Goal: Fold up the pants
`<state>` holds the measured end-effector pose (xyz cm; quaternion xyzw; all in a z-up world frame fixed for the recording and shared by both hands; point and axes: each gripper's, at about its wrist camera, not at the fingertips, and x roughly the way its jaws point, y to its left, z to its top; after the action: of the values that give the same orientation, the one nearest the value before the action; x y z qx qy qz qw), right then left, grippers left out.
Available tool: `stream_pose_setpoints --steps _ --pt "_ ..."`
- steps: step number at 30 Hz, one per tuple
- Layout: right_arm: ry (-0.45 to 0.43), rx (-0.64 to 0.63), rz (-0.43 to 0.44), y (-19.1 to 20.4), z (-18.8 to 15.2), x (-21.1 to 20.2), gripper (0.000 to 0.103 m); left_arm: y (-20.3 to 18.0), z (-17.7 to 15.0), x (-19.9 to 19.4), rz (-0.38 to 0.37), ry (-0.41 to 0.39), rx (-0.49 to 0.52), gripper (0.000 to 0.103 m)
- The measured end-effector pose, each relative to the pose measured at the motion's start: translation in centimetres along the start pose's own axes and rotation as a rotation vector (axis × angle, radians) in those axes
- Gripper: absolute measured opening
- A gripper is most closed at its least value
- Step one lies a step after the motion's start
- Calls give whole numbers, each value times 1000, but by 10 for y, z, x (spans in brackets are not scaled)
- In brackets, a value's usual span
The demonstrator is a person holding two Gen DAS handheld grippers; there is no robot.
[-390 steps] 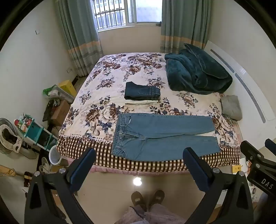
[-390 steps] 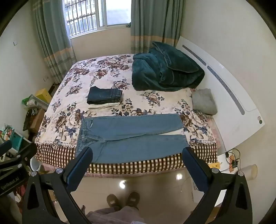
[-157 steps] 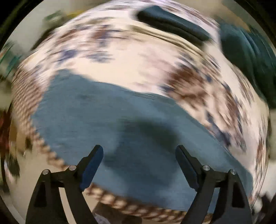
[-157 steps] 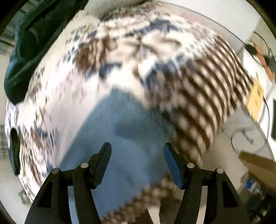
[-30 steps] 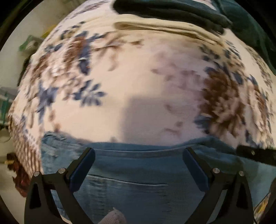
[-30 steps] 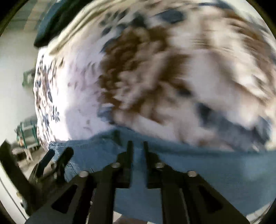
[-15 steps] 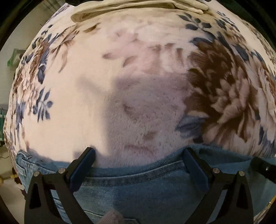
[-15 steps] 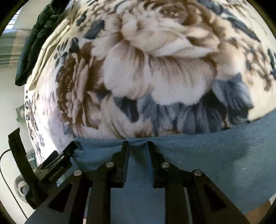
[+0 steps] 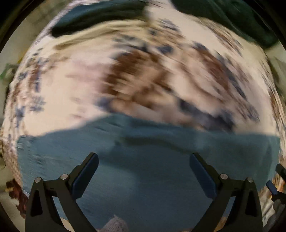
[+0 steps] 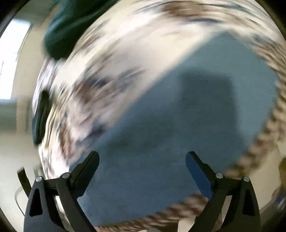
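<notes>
Blue jeans (image 9: 152,169) lie flat near the floral blanket's (image 9: 89,85) checked edge, lengthwise fold apparently laid; left gripper (image 9: 143,171) wide and empty, right gripper (image 10: 142,169) opening, nothing between; next likely regrasping the leg ends.

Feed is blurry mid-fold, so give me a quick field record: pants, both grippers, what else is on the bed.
pants: blue jeans lying flat on the floral bedspread
left gripper: open, nothing between the pads
right gripper: jaws opening, above the jeans, no cloth gripped
other items: dark folded garment, dark green blanket at the far side
image quality: heavy motion blur
</notes>
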<state>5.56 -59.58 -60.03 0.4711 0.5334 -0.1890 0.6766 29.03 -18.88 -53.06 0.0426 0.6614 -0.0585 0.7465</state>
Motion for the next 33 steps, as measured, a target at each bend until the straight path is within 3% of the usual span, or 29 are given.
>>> stream_pose_setpoints --steps 2,5,11,19,23,25,27,33 --pt "-41 149 34 -69 16 -17 99 -41 -14 14 -33 54 45 103" --pt "-92 278 108 -140 36 -24 94 -92 -35 31 -43 99 104 103" --pt "-126 334 276 -201 64 -2 74 -143 -55 65 -12 144 146 103" --pt "-200 268 497 -209 71 -5 72 -148 -52 83 6 109 96 103" --pt "-160 239 612 -199 71 6 60 -146 -51 88 13 98 84 103" --pt "-97 186 615 -189 67 13 59 -145 -52 90 14 99 77 103" --pt "-78 173 563 -180 65 23 59 -145 -49 93 18 99 74 103" --pt "-161 208 566 -169 83 34 58 -147 -47 95 11 97 77 103"
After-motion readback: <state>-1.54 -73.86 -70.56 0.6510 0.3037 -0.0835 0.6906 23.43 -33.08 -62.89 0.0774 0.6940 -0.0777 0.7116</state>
